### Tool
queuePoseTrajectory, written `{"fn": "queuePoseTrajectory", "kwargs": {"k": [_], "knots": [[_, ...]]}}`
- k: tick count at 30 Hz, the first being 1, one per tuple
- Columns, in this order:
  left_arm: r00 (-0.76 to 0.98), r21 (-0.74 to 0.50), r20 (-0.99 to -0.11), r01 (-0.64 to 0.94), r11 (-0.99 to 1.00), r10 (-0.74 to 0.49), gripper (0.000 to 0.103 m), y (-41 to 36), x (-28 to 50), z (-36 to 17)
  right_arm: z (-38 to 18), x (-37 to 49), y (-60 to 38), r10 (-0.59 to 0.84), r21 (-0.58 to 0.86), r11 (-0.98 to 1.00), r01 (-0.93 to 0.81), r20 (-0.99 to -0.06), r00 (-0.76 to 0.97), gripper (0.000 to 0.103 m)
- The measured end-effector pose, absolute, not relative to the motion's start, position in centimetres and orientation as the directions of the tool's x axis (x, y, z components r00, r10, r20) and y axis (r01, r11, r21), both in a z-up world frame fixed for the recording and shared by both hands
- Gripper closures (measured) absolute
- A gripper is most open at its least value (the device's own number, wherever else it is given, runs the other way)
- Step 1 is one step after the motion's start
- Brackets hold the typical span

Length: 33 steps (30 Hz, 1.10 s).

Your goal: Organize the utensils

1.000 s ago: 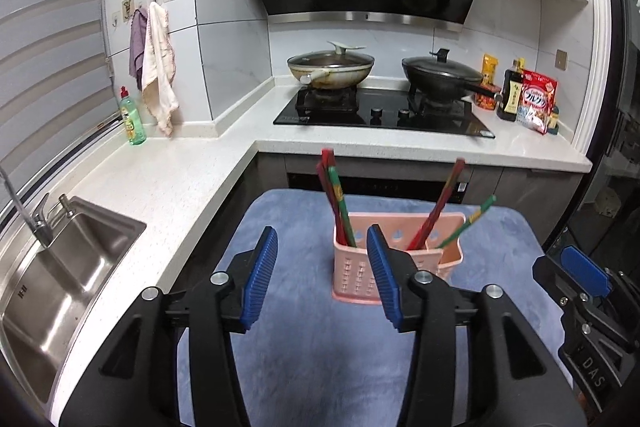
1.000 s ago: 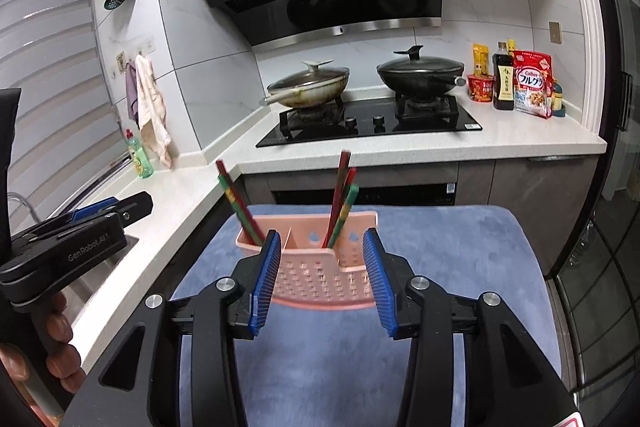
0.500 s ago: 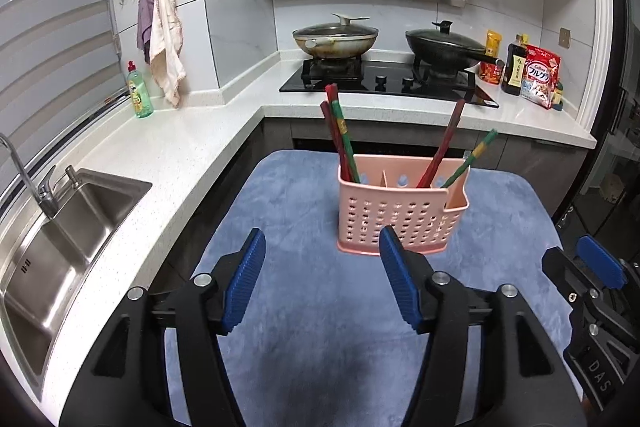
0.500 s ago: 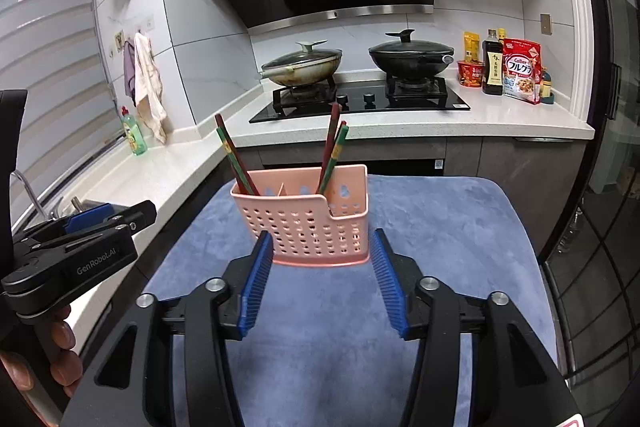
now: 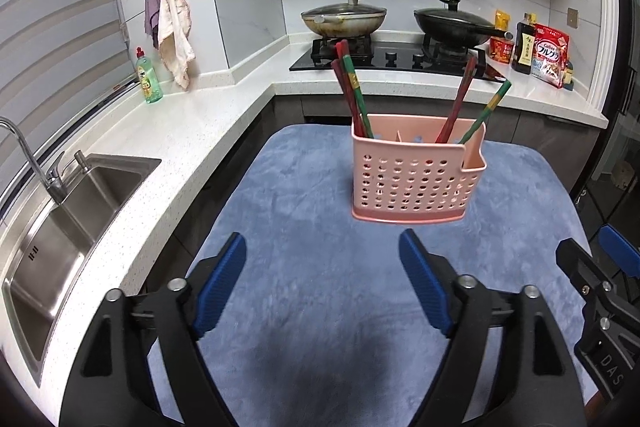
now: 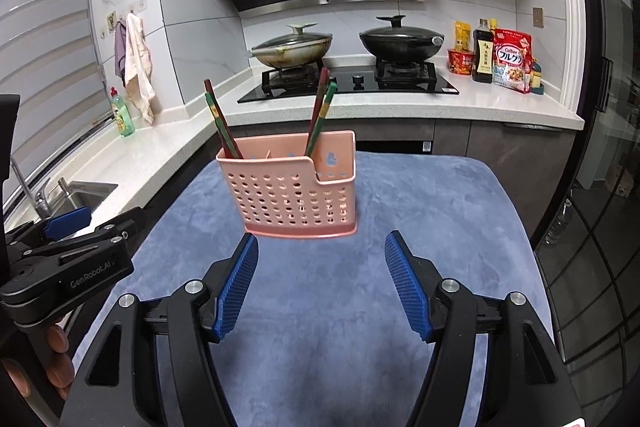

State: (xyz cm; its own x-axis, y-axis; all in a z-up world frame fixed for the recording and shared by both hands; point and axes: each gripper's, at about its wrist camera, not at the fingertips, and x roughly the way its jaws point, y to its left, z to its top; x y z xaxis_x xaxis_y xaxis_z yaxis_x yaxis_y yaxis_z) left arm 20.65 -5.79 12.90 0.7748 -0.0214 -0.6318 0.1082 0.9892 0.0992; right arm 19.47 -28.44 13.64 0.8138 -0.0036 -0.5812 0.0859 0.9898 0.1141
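A pink perforated utensil holder [image 5: 416,175] [image 6: 294,187] stands upright on a blue mat [image 5: 320,307] [image 6: 320,307]. Red and green chopsticks lean in it: one pair at its left end [image 5: 352,87] [image 6: 220,123], another towards the right [image 5: 468,99] [image 6: 320,107]. My left gripper [image 5: 322,253] hovers over the mat short of the holder, its jaws opening with nothing between them. My right gripper [image 6: 322,251] sits just in front of the holder's base, jaws also opening and empty. Each gripper shows at the edge of the other's view.
A white counter wraps the left and back, with a steel sink [image 5: 60,219] and tap, a green soap bottle [image 5: 148,79], hanging towels and a hob with two lidded pans [image 5: 344,17] [image 5: 452,19]. Bottles and food packets [image 5: 548,55] stand at the back right.
Both grippers have pulled back from the holder and sunk towards the mat, and both jaws have spread wider. The holder, which stood between the fingers, now stands beyond them.
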Motion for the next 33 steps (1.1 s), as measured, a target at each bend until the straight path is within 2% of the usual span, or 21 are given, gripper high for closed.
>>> {"fn": "queuePoseTrajectory", "kwargs": {"k": [2, 4, 8, 11, 13, 22, 24, 33], "knots": [[0.775, 0.11, -0.632, 0.104, 0.988, -0.011, 0.016, -5.9, 20.5, 12.5, 13.3, 19.4, -28.4, -0.009, 0.11, 0.99, 0.091, -0.585, 0.811, 0.032], [0.775, 0.117, -0.631, 0.103, 0.988, -0.006, 0.014, -6.0, 20.4, 12.3, 13.0, 19.4, -28.4, -0.016, 0.103, 0.99, 0.093, -0.585, 0.811, 0.027], [0.767, 0.124, -0.642, 0.107, 0.987, -0.003, 0.01, -6.1, 20.4, 11.7, 12.5, 19.4, -28.5, -0.018, 0.1, 0.99, 0.096, -0.595, 0.803, 0.027], [0.76, 0.123, -0.65, 0.109, 0.986, -0.003, 0.009, -6.1, 20.3, 11.1, 12.1, 19.5, -28.6, -0.012, 0.108, 0.989, 0.097, -0.605, 0.796, 0.026], [0.757, 0.125, -0.653, 0.11, 0.986, -0.002, 0.009, -6.1, 20.2, 10.9, 11.8, 19.5, -28.7, -0.023, 0.102, 0.989, 0.107, -0.608, 0.793, 0.02], [0.75, 0.129, -0.662, 0.107, 0.986, 0.005, 0.007, -6.2, 20.3, 10.2, 10.9, 19.6, -28.4, -0.026, 0.094, 0.99, 0.107, -0.62, 0.784, 0.015], [0.748, 0.14, -0.664, 0.107, 0.984, 0.013, 0.007, -6.3, 20.2, 10.0, 10.8, 19.6, -28.3, -0.03, 0.089, 0.99, 0.108, -0.622, 0.782, 0.006], [0.735, 0.135, -0.678, 0.108, 0.985, 0.012, 0.007, -6.3, 20.4, 9.5, 10.4, 19.8, -28.0, -0.034, 0.085, 0.99, 0.113, -0.636, 0.771, 0.007]]}}
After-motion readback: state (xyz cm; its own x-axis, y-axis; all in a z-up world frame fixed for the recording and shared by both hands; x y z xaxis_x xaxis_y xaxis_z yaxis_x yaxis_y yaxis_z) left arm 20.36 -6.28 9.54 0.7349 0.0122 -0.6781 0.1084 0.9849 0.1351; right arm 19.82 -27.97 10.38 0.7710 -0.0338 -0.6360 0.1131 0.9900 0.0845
